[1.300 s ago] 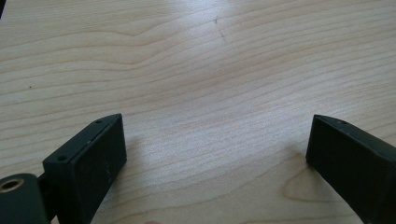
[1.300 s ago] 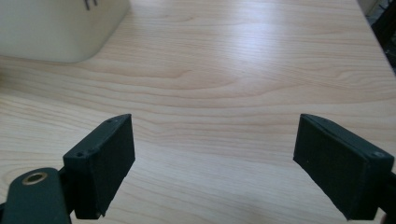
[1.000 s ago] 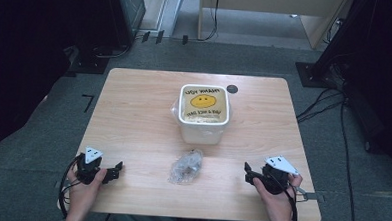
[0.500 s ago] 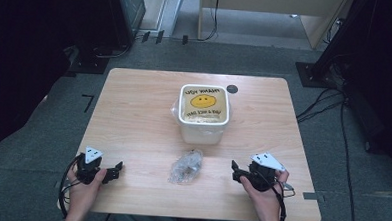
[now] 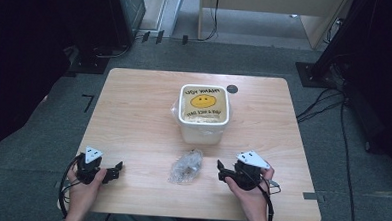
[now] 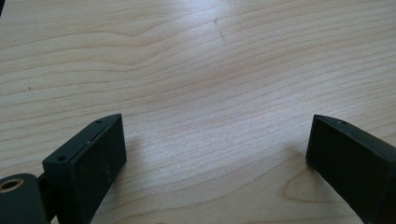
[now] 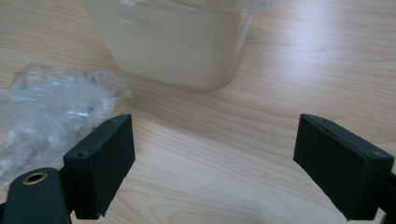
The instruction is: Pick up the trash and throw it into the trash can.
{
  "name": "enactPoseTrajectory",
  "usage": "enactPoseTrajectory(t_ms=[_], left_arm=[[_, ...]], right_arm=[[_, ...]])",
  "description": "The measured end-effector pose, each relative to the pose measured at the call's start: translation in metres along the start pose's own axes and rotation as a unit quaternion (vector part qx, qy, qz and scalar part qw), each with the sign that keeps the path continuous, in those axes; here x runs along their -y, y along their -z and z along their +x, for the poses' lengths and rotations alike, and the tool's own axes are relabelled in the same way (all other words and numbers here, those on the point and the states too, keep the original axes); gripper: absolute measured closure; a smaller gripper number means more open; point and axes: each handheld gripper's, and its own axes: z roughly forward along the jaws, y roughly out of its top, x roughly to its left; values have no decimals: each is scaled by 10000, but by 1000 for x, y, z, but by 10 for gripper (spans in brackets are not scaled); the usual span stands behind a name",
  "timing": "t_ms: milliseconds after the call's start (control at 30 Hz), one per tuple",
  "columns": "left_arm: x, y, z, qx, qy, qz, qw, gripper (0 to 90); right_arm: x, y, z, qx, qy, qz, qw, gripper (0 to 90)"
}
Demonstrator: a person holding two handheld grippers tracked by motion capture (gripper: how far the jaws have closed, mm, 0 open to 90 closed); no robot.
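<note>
1. A crumpled clear plastic bag (image 5: 185, 166) lies on the wooden table (image 5: 133, 118), near its front edge, just in front of the white tub (image 5: 203, 120).
2. The bag's long axis runs from near-left to far-right in the high view, its narrower end pointing toward the tub.
3. The right gripper (image 5: 221, 170) rests just right of the bag, jaws spread wide and holding nothing, aimed at it.
4. The left gripper (image 5: 116, 168) sits well apart to the left, jaws spread over bare wood.
</note>
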Motion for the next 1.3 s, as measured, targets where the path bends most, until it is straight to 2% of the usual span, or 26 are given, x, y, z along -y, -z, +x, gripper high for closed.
enactPoseTrajectory(t_ms=[100, 333, 533, 567, 667, 833, 900, 933, 1033, 1200, 1300], left_arm=[[0, 0, 0, 0, -2, -1, 10000, 47], [0, 0, 0, 0, -1, -1, 10000, 46], [0, 0, 0, 0, -2, -2, 10000, 46], [0, 0, 0, 0, -2, 0, 10000, 47], [0, 0, 0, 1, -1, -1, 10000, 46], [0, 0, 0, 0, -2, -1, 10000, 47], [0, 0, 0, 0, -3, 0, 10000, 46], [0, 0, 0, 0, -3, 0, 10000, 46], [0, 0, 0, 0, -2, 0, 10000, 47], [0, 0, 0, 1, -2, -1, 10000, 47], [0, 0, 0, 1, -2, 0, 10000, 47]], right_arm=[[-1, -2, 6, -71, 10, -9, 10000, 126], [-4, -10, 32, -330, 67, 18, 9994, 126], [-2, -15, 45, -466, 116, 62, 9988, 125], [-1, -18, 52, -535, 149, 73, 9984, 124], [-2, -20, 60, -557, 157, 87, 9983, 124], [-2, -25, 73, -846, 170, 138, 9962, 78], [-2, -27, 75, -802, 170, 174, 9965, 68], [-2, -31, 79, -704, 156, 208, 9972, 67], [0, -36, 81, -681, 100, 269, 9973, 66], [6, -47, 86, -519, 199, 443, 9975, 62], [9, -52, 87, -521, 220, 490, 9972, 71]])
